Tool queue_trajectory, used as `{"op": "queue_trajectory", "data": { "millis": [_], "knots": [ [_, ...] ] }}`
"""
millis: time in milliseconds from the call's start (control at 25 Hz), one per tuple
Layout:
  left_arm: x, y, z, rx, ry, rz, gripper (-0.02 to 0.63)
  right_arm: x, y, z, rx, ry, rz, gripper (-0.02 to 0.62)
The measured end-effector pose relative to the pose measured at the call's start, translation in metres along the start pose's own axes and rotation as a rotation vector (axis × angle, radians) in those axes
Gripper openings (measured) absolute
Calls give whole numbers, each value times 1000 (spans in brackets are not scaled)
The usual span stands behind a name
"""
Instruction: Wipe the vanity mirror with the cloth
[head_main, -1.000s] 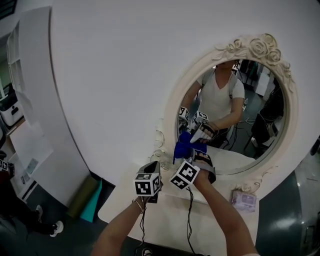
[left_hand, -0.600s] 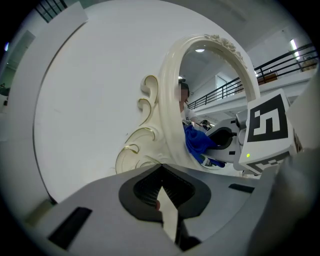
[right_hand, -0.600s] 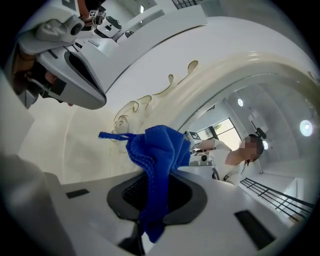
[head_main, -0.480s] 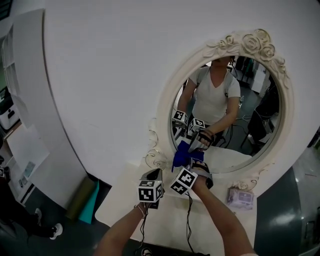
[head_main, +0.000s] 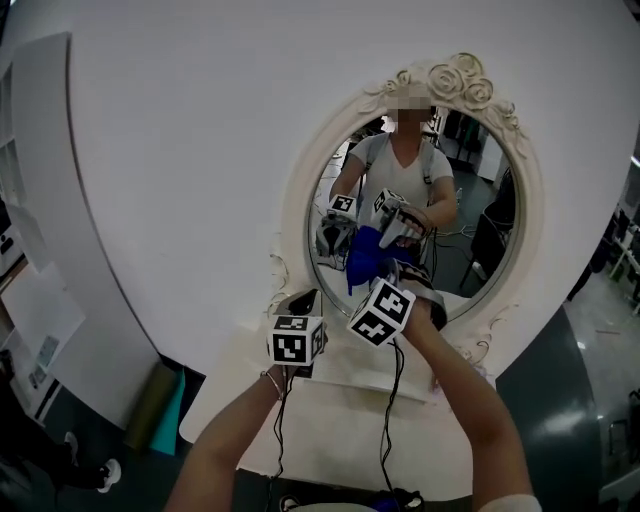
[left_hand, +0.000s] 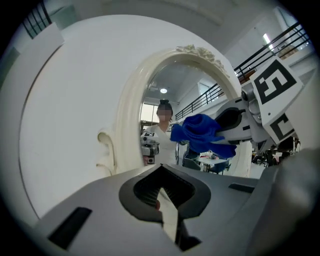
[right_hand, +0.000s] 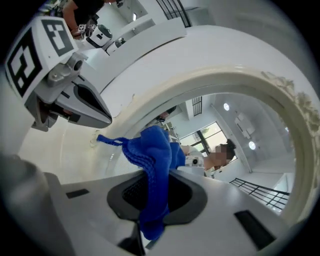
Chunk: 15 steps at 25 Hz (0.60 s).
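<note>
Since a second ago the blue cloth (head_main: 364, 262) has slid off the lower-left rim of the vanity mirror (head_main: 415, 200) and a little inward across the glass. It now sits in the lower-left part of the glass, clear of the cream carved frame (head_main: 297, 205). The right gripper (head_main: 380, 280) holds it there, its jaws closed on a fold of the knitted fabric. The rest of the cloth bunches up ahead of the jaws toward the glass, with a short loop sticking out to one side. Above and to the right of the cloth, most of the oval glass lies open up to the rose carving (head_main: 450, 80) at the top of the frame. The left gripper (head_main: 303, 298) hangs just outside the frame's lower-left edge, near the scrollwork, over the white tabletop (head_main: 340, 420). Its jaws are drawn together with nothing between them. Left of the mirror, the plain white wall (head_main: 180, 150) is bare.
</note>
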<state>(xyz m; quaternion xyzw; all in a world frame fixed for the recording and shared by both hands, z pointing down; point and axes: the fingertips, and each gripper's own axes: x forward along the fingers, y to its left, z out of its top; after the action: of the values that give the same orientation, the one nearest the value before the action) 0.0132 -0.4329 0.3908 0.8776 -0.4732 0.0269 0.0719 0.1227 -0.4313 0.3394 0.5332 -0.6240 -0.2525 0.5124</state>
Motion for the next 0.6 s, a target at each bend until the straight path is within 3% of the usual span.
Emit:
{"op": "queue_trajectory", "data": {
  "millis": [360, 600],
  "knots": [
    [1, -48, 203, 141, -244, -65, 6, -101, -210, 36, -198, -10, -398, 63],
    [-15, -72, 295, 229, -357, -65, 6, -132, -272, 47, -313, 85, -469, 63]
  ]
}}
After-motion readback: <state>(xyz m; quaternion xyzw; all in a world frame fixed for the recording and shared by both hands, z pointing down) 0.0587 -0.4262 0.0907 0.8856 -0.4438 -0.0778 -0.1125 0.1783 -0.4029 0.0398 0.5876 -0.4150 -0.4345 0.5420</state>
